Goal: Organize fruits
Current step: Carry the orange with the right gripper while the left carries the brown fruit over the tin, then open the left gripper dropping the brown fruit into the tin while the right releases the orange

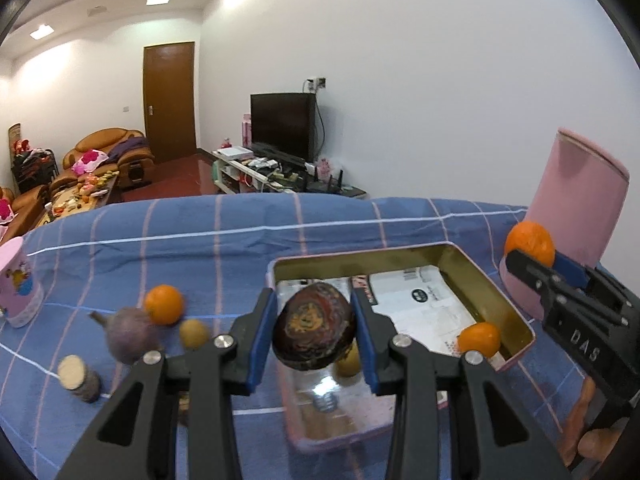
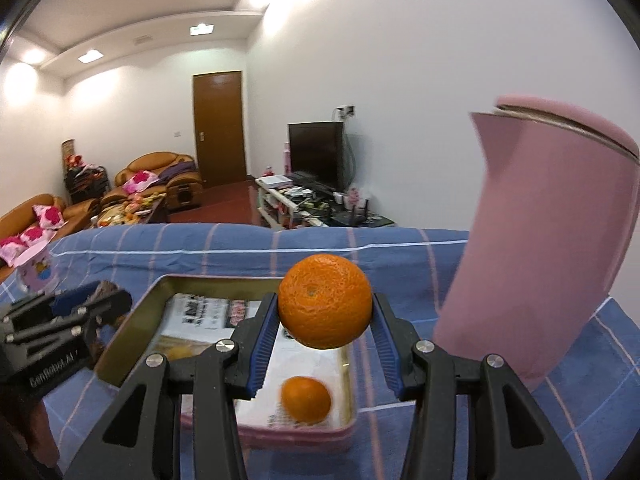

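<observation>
My left gripper (image 1: 315,332) is shut on a dark brown mottled fruit (image 1: 314,326) and holds it over the pink tin tray (image 1: 516,312). My right gripper (image 2: 325,320) is shut on an orange (image 2: 325,300) above the same tray (image 2: 132,320); it also shows in the left wrist view (image 1: 530,242). An orange (image 1: 479,339) and a small yellow fruit (image 1: 349,361) lie in the tray. On the blue checked cloth left of the tray lie an orange (image 1: 164,304), a purple fruit (image 1: 129,334), a small yellow fruit (image 1: 193,333) and a cut stalk piece (image 1: 78,376).
A tall pink jug (image 1: 572,216) stands right of the tray, close to my right gripper (image 2: 540,240). A small pink cup (image 1: 18,284) stands at the cloth's left edge. Beyond the table's far edge are sofas, a TV and a door.
</observation>
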